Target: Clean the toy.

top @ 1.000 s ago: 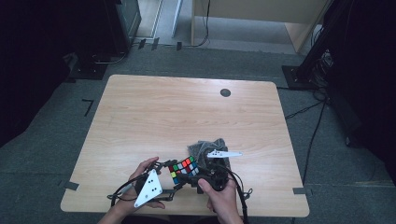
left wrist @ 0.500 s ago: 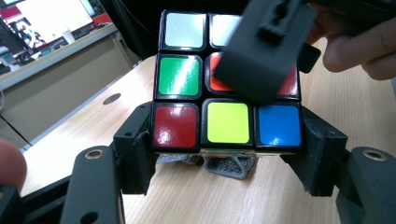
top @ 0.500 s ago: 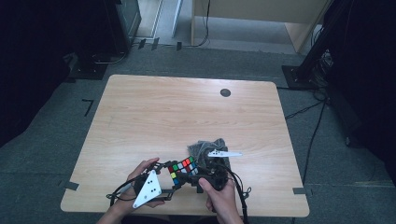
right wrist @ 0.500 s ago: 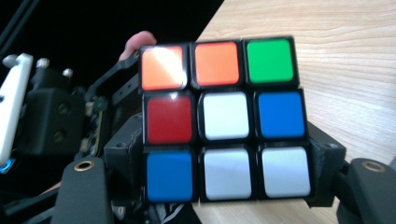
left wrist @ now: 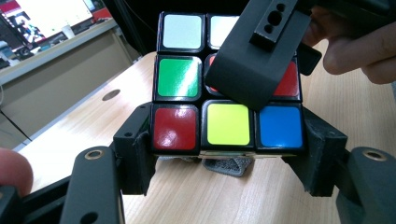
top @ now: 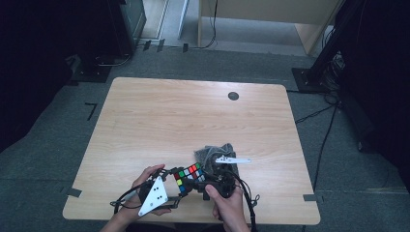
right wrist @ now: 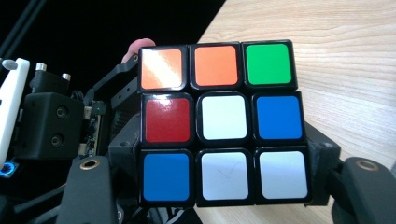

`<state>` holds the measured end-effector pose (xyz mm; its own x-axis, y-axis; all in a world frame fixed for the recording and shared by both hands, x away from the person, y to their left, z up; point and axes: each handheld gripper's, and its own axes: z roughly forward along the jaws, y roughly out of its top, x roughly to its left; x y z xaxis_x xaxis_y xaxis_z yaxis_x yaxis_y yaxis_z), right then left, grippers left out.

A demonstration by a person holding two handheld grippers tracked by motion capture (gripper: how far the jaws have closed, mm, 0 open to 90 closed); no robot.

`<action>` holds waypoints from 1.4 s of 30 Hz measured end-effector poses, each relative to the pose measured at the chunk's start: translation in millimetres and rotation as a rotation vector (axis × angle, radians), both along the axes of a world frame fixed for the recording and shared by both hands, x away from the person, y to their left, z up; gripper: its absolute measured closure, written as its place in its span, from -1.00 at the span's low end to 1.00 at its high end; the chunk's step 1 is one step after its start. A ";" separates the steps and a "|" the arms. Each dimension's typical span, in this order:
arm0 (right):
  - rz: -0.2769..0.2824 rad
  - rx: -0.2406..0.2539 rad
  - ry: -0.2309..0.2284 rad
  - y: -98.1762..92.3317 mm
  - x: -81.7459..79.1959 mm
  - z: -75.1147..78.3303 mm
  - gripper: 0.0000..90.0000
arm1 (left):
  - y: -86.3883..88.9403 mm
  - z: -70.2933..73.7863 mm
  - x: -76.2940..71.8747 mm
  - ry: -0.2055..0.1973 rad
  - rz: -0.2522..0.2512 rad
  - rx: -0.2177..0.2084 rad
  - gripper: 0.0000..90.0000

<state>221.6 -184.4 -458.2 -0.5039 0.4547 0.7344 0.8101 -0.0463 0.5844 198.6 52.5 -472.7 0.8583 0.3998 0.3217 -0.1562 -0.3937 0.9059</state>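
cube: my colour cube [top: 189,176] is up off the table [top: 193,121], in both my grippers.
left gripper [left wrist: 229,140]: squeezes its bottom row.
right gripper [right wrist: 224,179]: squeezes its bottom row too.

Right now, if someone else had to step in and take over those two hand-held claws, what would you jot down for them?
Left gripper: jaws clamp the bottom row of the puzzle cube, one on each side.
Right gripper: jaws clamp another layer of the same cube, and one of its jaws lies across the face that the left gripper view shows.
Where things are: the cube is held between both grippers just above the near edge of the table; a grey cloth lies right behind it.
Done: both grips set.
Left: the colours are mixed, so the cube is unsolved; probably a layer turn comes next.
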 end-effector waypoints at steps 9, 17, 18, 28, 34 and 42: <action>0.012 0.039 -0.027 -11.4 3.2 5.9 -0.45 | 12.9 6.5 8.5 0.081 0.045 -0.060 -0.25; -0.008 0.034 -0.122 -24.2 4.5 8.7 -0.47 | 23.5 8.3 14.5 0.095 0.079 -0.075 -0.24; -0.018 0.039 -0.133 -27.4 4.8 9.6 -0.47 | 24.9 8.4 15.8 0.098 0.088 -0.079 -0.24; -0.261 -0.426 -0.389 -49.4 6.9 -0.5 -0.47 | 40.1 11.9 23.6 0.191 0.105 -0.135 -0.24; -0.272 -0.558 -0.326 -44.3 17.4 -31.6 -0.44 | 38.9 9.9 23.6 0.197 0.115 -0.128 -0.24; -0.288 -0.680 -0.282 -40.7 24.4 -53.3 -0.28 | 39.5 10.2 23.1 0.211 0.117 -0.131 -0.24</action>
<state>246.1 -225.1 -511.6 -0.4242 0.8987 0.1109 0.6376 0.2094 0.7413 221.8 92.0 -462.5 0.8463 0.5267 0.0799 0.0810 -0.2754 0.9579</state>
